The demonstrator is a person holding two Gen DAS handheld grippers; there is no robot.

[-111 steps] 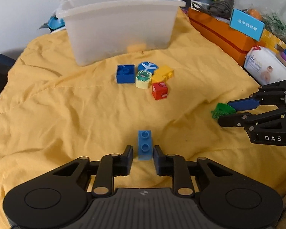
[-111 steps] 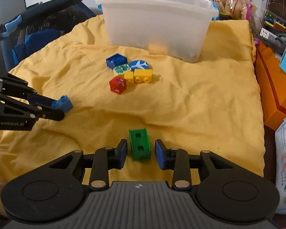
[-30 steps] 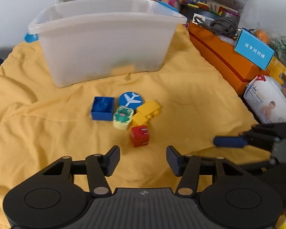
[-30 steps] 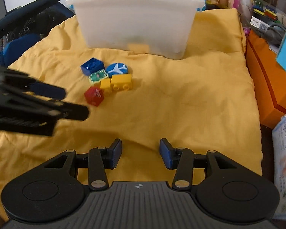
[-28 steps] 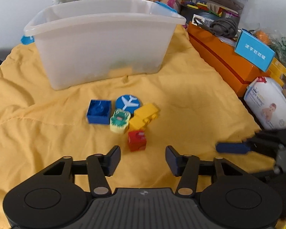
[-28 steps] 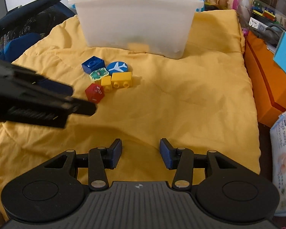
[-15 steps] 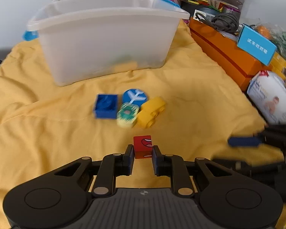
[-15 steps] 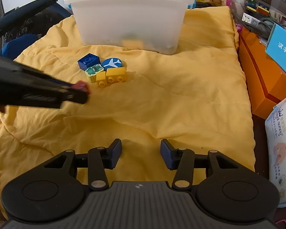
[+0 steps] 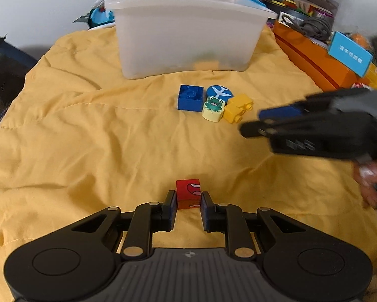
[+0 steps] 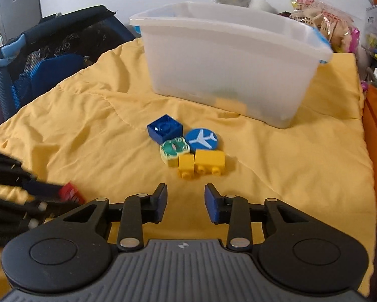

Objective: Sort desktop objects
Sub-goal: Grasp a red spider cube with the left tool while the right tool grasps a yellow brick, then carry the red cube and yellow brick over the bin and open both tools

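Observation:
My left gripper [image 9: 187,202] is shut on a red cube [image 9: 188,193] and holds it over the yellow cloth [image 9: 87,138]; the cube also shows in the right wrist view [image 10: 71,192]. My right gripper [image 10: 185,200] is open and empty, just short of a cluster of toys: a blue square brick [image 10: 165,127], a blue airplane disc [image 10: 203,139], a green frog piece [image 10: 174,149] and yellow bricks [image 10: 202,164]. The cluster shows in the left wrist view too, with the blue brick [image 9: 190,97] at its left. A translucent white bin [image 10: 228,58] stands behind the cluster.
An orange box [image 9: 311,58] with a blue card [image 9: 349,53] lines the cloth's right side. A dark blue mesh crib [image 10: 37,60] is off the left edge. Bags and clutter sit behind the bin.
My left gripper closed on the red cube and pulled it back from the cluster. My right gripper moved forward and left toward the cluster, still open.

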